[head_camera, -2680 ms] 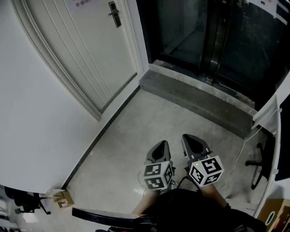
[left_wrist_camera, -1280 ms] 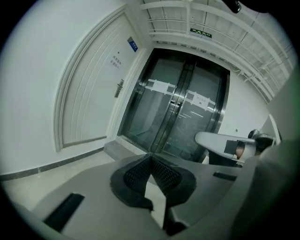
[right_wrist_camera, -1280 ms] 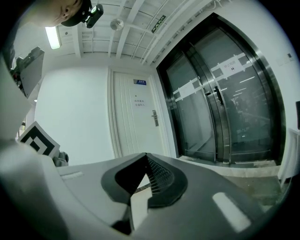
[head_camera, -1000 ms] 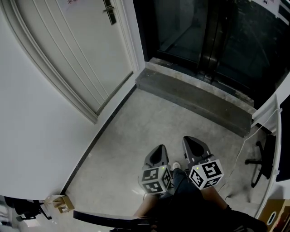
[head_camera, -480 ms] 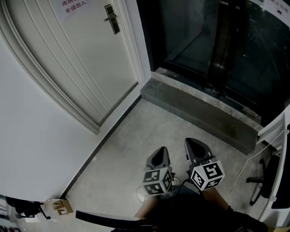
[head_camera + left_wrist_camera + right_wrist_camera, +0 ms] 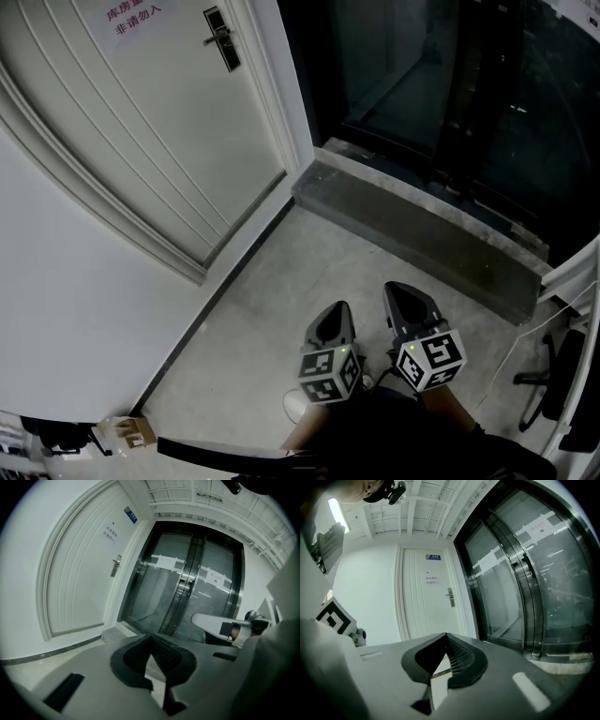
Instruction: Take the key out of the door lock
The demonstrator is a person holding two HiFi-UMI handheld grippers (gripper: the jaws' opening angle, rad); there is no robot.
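- Currently both grippers sit low, close to the person's body, side by side over the floor (image 6: 272, 291) and well apart from the white door (image 6: 141, 131).
- left gripper (image 6: 330, 323): fingers (image 6: 136, 654) closed tip to tip, nothing between them.
- right gripper (image 6: 405, 302): fingers (image 6: 461, 657) pressed together too, empty.
- door lock (image 6: 217, 39): dark plate with a handle near the door's right edge, far upper left in the head view.
- key: too small to make out at the lock in any view.
- paper notice (image 6: 131, 19) on the door, up-left of the lock.
- dark glass doors (image 6: 450, 84) right of the white door, concrete step (image 6: 412, 234) along their foot.
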